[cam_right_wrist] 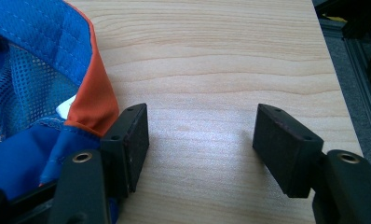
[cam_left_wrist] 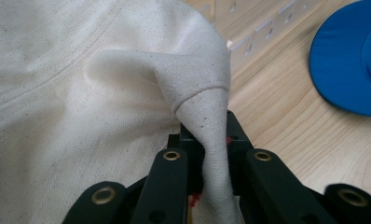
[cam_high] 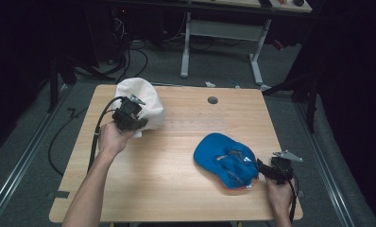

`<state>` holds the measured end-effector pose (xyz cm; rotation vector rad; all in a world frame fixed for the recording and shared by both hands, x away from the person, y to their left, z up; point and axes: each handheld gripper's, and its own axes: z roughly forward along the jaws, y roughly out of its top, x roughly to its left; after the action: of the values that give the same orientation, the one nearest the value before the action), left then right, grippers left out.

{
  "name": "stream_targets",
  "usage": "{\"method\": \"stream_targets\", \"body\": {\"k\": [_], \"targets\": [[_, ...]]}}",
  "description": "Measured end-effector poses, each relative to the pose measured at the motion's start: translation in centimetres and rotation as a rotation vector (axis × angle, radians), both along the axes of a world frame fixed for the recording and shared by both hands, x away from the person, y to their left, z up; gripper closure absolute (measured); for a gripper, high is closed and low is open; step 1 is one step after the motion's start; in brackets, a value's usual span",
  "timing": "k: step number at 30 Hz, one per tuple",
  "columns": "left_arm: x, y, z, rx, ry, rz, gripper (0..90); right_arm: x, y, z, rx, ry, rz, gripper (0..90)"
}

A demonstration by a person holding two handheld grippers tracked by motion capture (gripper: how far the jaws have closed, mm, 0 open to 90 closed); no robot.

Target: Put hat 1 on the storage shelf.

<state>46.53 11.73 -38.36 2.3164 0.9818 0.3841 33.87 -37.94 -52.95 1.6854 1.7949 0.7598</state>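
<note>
Left gripper (cam_high: 138,122) is clamped on a fold of the white hat (cam_high: 143,101), which sits at about 10 o'clock on the table (cam_high: 176,189). In the left gripper view the cream cloth (cam_left_wrist: 207,135) is pinched into a narrow ridge between the two black jaws. Right gripper (cam_high: 260,166) stands with its jaws wide apart and nothing between them, at the 4 o'clock edge of the blue cap (cam_high: 224,158), which lies upside down at about 4 o'clock on the table.

Procedure for the step in hand, as judged from this moment:
- Keep the left grip steady; only a thin fold is held, so a sharp pull could slip it free.
- Move the right gripper toward 9 o'clock until the cap's orange rim band (cam_right_wrist: 92,100) sits between both pads (cam_right_wrist: 137,140) — at present the band lies outside the nearer pad, just touching it.
- Close on the rim, not on the loose mesh lining (cam_right_wrist: 25,88), which would stretch.

Limits of view: the far side of the white hat is hidden behind its own bulk, and how deep the fold reaches into the jaws cannot be told. Part of the cap's rim is cut off in the right gripper view — its brim is hard to make out there.
</note>
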Motion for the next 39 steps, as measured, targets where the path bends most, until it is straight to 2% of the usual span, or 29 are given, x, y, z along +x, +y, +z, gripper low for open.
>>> {"method": "stream_targets", "body": {"k": [18,22,24,26,32,34,39], "targets": [[0.8,-2.8,1.0,0.146,0.011,-0.054,83.7,0.0,0.0,0.0,-0.001,0.000,0.001,36.1],[0.9,-3.5,1.2,0.190,-0.029,-0.063,83.7,0.0,0.0,0.0,-0.002,-0.001,0.002,36.1],[0.9,-3.9,1.3,0.221,-0.048,-0.089,83.7,0.0,0.0,0.0,-0.001,0.000,0.002,36.0],[1.1,-4.1,1.3,0.226,-0.043,-0.097,83.7,0.0,0.0,0.0,-0.001,0.000,0.002,36.1],[1.8,-3.4,1.2,0.195,-0.002,-0.132,84.0,0.0,0.0,0.0,-0.001,0.000,0.003,36.1],[1.9,-3.4,1.2,0.211,-0.009,-0.140,84.0,0.0,0.1,0.0,0.000,0.000,0.002,36.1],[2.0,-4.0,1.7,0.282,-0.055,-0.186,83.8,0.0,0.1,0.0,0.000,0.001,0.001,36.1]]}}
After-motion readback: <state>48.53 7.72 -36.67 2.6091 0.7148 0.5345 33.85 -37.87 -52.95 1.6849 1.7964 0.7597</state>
